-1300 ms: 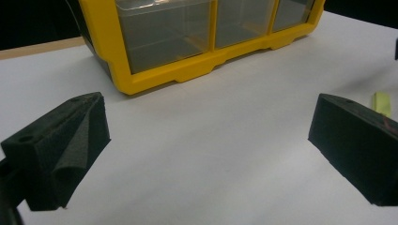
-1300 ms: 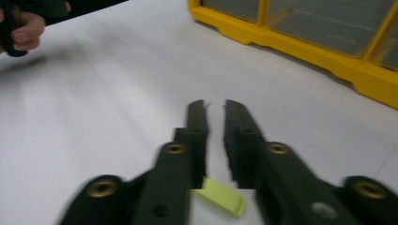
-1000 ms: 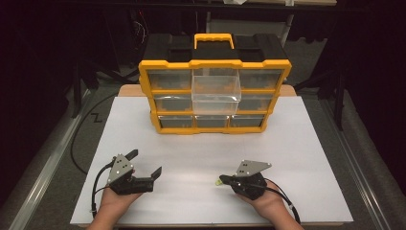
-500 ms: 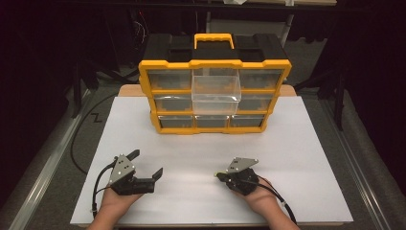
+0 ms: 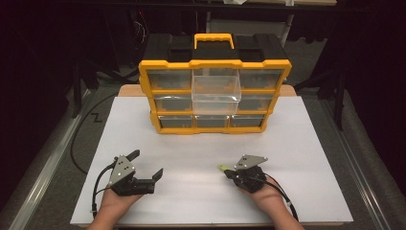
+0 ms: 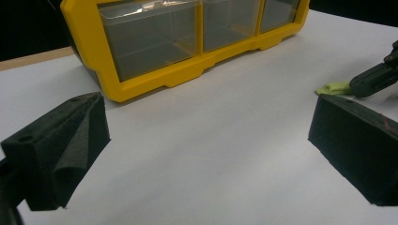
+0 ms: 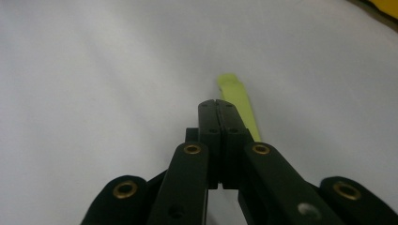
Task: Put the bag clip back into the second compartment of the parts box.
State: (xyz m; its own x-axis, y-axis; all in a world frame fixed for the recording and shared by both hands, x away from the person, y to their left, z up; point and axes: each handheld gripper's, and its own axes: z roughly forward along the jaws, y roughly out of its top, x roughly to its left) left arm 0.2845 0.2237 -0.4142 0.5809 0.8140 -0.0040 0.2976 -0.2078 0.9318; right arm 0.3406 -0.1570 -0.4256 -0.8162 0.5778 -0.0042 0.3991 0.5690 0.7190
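Left gripper [image 5: 146,166] first: we hold it low over the white bench [image 5: 201,143], jaws spread wide, nothing between them. In the left gripper view its two foam pads [image 6: 61,145] stand far apart with bare bench between. Ahead of this gripper and a bit to its left sits the yellow organizer [image 5: 214,96], well apart; its clear drawer [image 5: 215,91] in the top middle slot is pulled out toward us.

Off to this gripper's right, near its right pad in the left gripper view, the green strip [image 6: 332,87] pokes out from the tip of the other gripper.

Right gripper [image 5: 227,171]: jaws pressed together, pinching the green strip [image 7: 239,105] by its near end. The strip's long axis runs straight on from the jaws, free end pointing away from the gripper tip, low over the bench; we can't tell if that end touches the surface. In the high view the strip [image 5: 223,168] points from the right gripper toward the left one.

Key relation, as we judge it: the strip sits between the two grippers, already in the right one, so that hand carries it. The pulled-out drawer lies ahead and slightly left of the right gripper, well apart, so the next move looks like a lift and forward reach.
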